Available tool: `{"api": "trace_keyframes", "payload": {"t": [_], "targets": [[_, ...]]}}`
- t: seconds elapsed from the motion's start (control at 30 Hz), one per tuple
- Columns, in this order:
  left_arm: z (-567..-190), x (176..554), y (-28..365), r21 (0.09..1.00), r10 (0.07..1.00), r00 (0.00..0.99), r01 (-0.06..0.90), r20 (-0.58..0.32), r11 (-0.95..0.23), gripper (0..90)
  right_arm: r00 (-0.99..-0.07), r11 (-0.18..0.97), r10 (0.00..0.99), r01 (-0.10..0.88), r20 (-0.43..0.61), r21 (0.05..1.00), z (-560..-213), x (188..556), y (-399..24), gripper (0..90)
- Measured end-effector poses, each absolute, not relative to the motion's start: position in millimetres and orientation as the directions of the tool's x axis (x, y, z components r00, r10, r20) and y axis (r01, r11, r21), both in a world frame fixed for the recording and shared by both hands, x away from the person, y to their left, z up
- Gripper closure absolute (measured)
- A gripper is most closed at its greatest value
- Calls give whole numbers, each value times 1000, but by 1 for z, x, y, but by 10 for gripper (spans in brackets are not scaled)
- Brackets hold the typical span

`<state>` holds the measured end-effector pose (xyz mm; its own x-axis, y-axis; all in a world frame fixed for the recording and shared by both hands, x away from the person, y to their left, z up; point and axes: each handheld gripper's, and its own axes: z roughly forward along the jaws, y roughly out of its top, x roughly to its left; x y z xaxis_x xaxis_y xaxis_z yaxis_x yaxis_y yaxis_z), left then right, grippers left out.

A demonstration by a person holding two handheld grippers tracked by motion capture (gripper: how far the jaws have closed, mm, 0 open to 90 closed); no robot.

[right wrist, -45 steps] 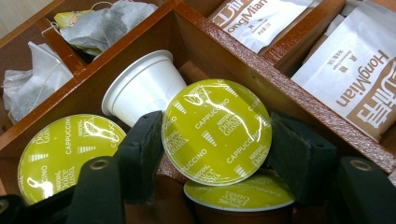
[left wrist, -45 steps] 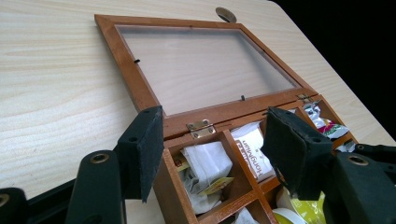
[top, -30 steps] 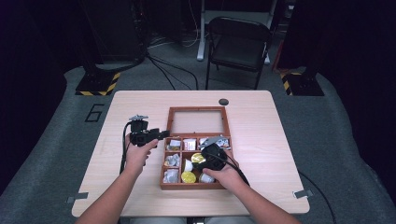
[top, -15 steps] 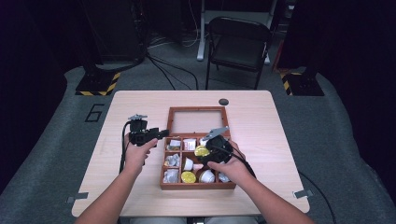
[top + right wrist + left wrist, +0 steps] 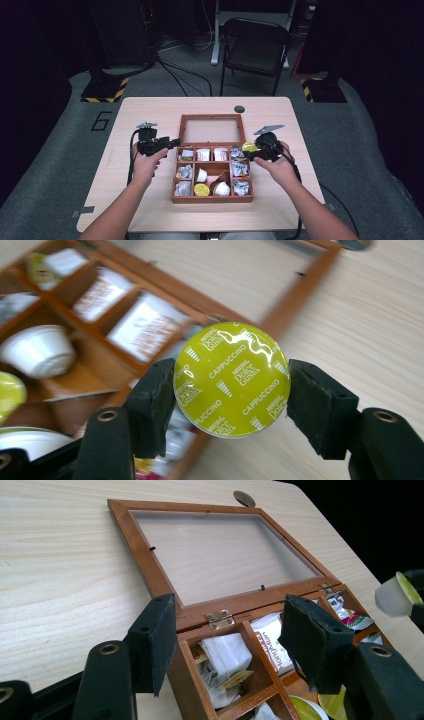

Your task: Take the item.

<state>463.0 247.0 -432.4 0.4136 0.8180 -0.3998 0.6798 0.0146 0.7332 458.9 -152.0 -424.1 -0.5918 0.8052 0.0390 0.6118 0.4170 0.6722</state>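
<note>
In the high view, the right gripper (image 5: 254, 150) has lifted the round yellow-green foil-lidded coffee capsule (image 5: 248, 146) out of the compartmented brown wooden box (image 5: 212, 197) to its right rim, where a second ago it hung over the middle cells. The left gripper (image 5: 172, 143) stays beside the box's left rear corner.

In the left gripper view, its jaws straddle that corner (image 5: 186, 645); whether they pinch it I cannot tell.

In the right gripper view, both pads clamp the capsule (image 5: 231, 380).

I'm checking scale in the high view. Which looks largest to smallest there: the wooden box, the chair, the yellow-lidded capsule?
1. chair
2. wooden box, roughly similar in area, so unsure
3. yellow-lidded capsule, far smallest
</note>
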Motion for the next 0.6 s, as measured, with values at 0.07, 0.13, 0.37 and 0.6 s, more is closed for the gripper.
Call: {"api": "trace_keyframes", "payload": {"t": [0.07,0.13,0.37,0.6], "targets": [[-432,463,246,735,818,414,678,-399,15,391,-560,398,828,629,33,668,-426,463,-166,368],[-432,463,245,733,816,416,681,-401,14,391,-534,387,845,642,24,662,-428,467,-178,369],[-433,464,244,731,817,415,683,-400,11,391,-471,344,882,669,17,659,-428,473,-207,368],[-433,464,244,729,817,414,684,-402,13,391,-442,328,897,686,15,649,-431,473,-217,368]]}}
